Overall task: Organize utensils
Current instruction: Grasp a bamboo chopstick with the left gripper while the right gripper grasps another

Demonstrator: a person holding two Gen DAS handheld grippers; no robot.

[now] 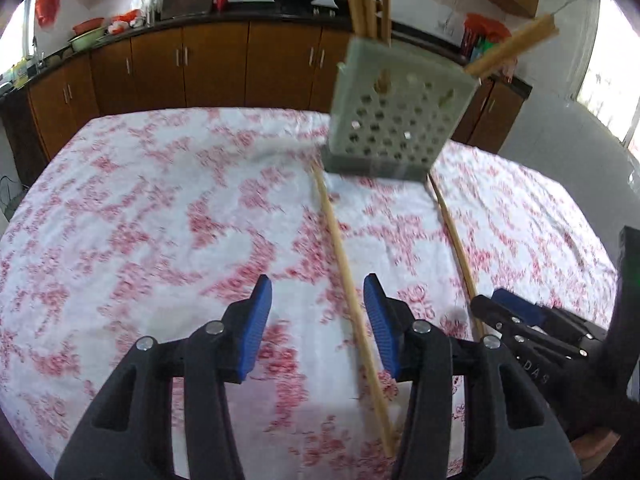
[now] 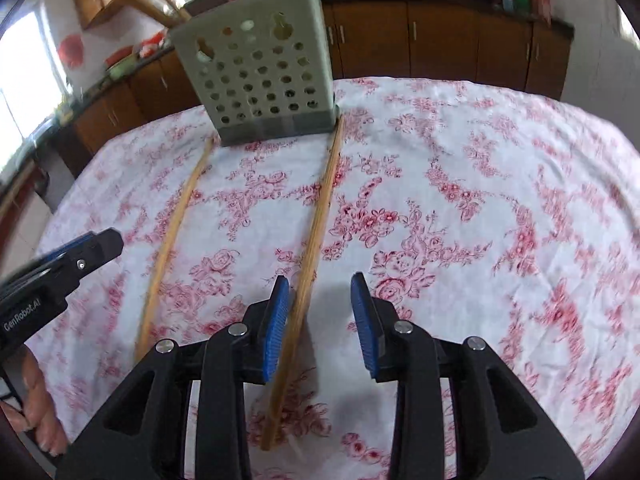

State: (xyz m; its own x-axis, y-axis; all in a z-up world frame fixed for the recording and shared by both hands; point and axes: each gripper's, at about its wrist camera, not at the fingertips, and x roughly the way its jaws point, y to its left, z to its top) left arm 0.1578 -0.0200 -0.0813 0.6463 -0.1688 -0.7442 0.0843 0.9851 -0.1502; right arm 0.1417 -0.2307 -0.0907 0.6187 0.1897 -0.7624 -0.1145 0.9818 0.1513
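Observation:
A grey-green perforated utensil holder (image 1: 396, 120) (image 2: 260, 72) stands on the table with several wooden chopsticks (image 1: 368, 0) upright in it. Two loose chopsticks lie on the floral cloth, running from the holder's base toward me. My left gripper (image 1: 318, 320) is open, and the left chopstick (image 1: 344, 264) lies between its jaws, nearer the right pad. My right gripper (image 2: 320, 320) is open over the right chopstick (image 2: 316, 224), which passes close to its left pad. The left chopstick also shows in the right wrist view (image 2: 176, 228), and the right one in the left wrist view (image 1: 456, 240).
The table has a white cloth with red flowers (image 1: 160, 220) (image 2: 480, 200). Brown kitchen cabinets (image 1: 220, 68) with a dark counter stand behind. The right gripper shows at the lower right of the left wrist view (image 1: 532, 328); the left gripper shows at the left of the right wrist view (image 2: 60, 268).

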